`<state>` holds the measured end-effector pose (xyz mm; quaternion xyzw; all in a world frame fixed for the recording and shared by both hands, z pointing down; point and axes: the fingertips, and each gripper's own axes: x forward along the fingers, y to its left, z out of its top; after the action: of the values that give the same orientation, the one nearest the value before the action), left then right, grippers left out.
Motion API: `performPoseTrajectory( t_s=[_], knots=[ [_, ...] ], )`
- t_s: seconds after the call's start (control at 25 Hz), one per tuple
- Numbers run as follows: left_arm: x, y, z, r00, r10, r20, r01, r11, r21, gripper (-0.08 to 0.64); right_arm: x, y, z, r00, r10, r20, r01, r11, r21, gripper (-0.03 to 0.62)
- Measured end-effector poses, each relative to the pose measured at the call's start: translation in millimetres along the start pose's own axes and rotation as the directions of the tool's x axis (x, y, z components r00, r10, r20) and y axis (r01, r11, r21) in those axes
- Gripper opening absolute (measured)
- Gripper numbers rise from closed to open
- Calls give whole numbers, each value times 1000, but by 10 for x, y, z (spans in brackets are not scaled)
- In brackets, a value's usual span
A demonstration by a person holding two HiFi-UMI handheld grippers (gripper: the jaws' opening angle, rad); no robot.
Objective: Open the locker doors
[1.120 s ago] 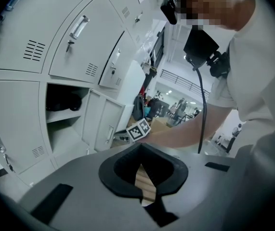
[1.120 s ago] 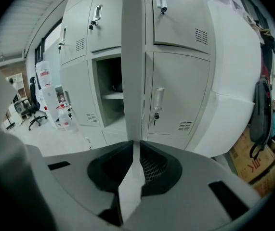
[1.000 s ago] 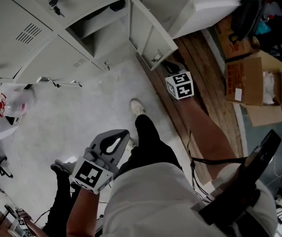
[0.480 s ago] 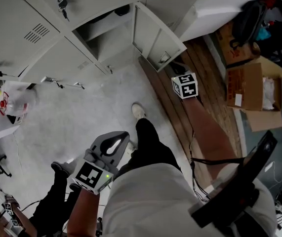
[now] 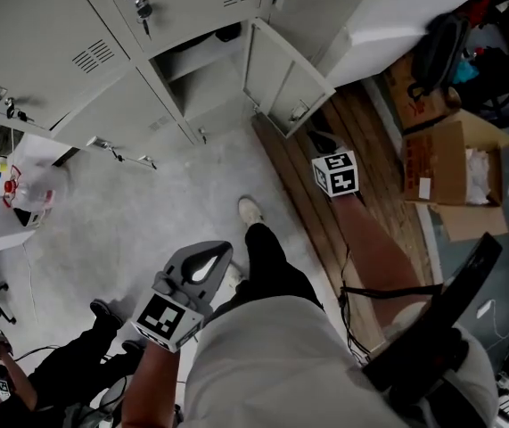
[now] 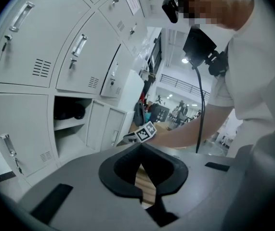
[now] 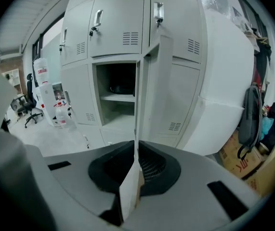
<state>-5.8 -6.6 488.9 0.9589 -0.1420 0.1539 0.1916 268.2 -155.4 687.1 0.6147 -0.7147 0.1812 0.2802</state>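
— Item one: right gripper [image 7: 136, 153]?
— Jaws just closing, now clamped on the edge of the open locker door [image 5: 283, 71], at its eleven o'clock.
— Item two: left gripper [image 6: 139, 148]?
— Closed on nothing, well apart at the door's seven o'clock.

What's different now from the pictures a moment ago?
The right gripper has just been closing its jaws and now pinches the edge of the open locker door. The door stayed open about as wide; the left gripper stayed shut and empty.

Grey floor [image 5: 147, 212] bears wooden planks [image 5: 379, 150] (beside 1 cardboard box [image 5: 455, 176]).
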Motion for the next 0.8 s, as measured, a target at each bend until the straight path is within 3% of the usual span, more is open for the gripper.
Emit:
performPoseTrajectory(
  t_s=[0.4, 0.8],
  knots=[
    [-655, -218, 16, 996, 51, 73, -55, 997, 60, 11, -1165, 1089, 560, 981, 146, 129, -145, 989, -17, 34],
    [-1529, -511, 15, 977, 153, 150, -167, 982, 84, 11, -2452, 2385, 1299, 900, 346, 266, -289, 929, -231, 34]
  ],
)
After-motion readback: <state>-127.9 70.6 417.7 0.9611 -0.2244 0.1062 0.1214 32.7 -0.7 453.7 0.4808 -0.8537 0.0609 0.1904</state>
